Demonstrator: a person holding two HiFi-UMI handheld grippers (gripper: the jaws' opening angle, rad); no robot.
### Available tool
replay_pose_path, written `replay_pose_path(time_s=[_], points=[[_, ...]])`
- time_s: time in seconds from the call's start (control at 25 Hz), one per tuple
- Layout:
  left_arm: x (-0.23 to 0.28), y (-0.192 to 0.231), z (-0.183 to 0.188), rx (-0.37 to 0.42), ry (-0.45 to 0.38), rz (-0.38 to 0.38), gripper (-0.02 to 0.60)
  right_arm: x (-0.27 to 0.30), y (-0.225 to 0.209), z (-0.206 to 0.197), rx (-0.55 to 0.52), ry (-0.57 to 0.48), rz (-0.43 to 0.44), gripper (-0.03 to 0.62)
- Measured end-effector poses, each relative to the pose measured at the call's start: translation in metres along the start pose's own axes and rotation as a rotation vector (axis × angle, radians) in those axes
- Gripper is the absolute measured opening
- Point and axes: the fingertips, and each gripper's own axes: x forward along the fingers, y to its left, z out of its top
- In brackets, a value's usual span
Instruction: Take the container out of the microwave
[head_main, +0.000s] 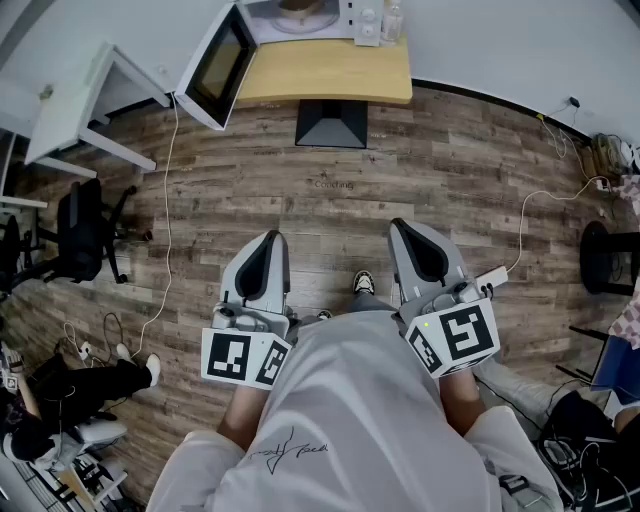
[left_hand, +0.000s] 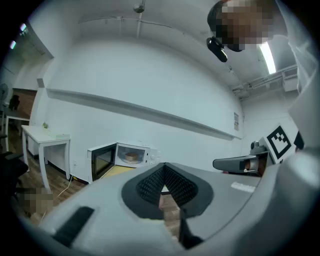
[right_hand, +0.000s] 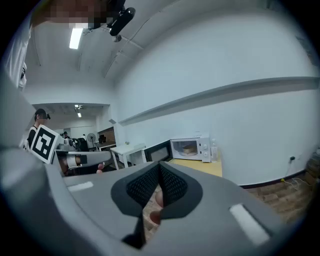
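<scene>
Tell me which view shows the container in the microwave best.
Right gripper view: it faces the open microwave and shows the container inside, small but whole. The left gripper view shows it nearly as well; the head view cuts it off at the top edge.

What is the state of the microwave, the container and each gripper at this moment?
microwave: door swung fully open.
container: inside the microwave, not yet taken out.
left gripper: shut, nothing held.
right gripper: shut, nothing held.
</scene>
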Motion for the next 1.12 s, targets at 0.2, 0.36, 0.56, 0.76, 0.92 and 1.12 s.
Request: replay_pose_path(time_s=[0.2, 0.36, 0.56, 0.76, 0.92, 1.12], points=[[0.031, -0.012, -0.003, 0.005, 0.011, 0.027, 0.002, 0.010, -0.033, -0.001, 0.006, 0.008, 0.023, 0.011], [0.052, -0.021, 0.001, 0.071, -0.004, 0.056, 0.002, 0.016, -0.062, -0.002, -0.017, 0.014, 0.026, 0.012], [0.062, -0.032, 0.004, 0.099, -0.026, 0.089, 0.000, 0.022, -0.087, -0.013, -0.030, 0.041, 0.026, 0.012], [0.077, -0.031, -0.005, 0.082, 0.010, 0.093, 0.002, 0.038, -0.094, -0.024, -0.010, 0.092, 0.068, 0.012], [0.096, -0.012, -0.008, 0.082, 0.015, 0.099, 0.000, 0.065, -0.093, -0.022, 0.014, 0.107, 0.093, 0.012], [0.123, 0.016, -0.006, 0.078, 0.014, 0.093, -0.002, 0.100, -0.101, -0.014, -0.020, 0.119, 0.069, 0.012]])
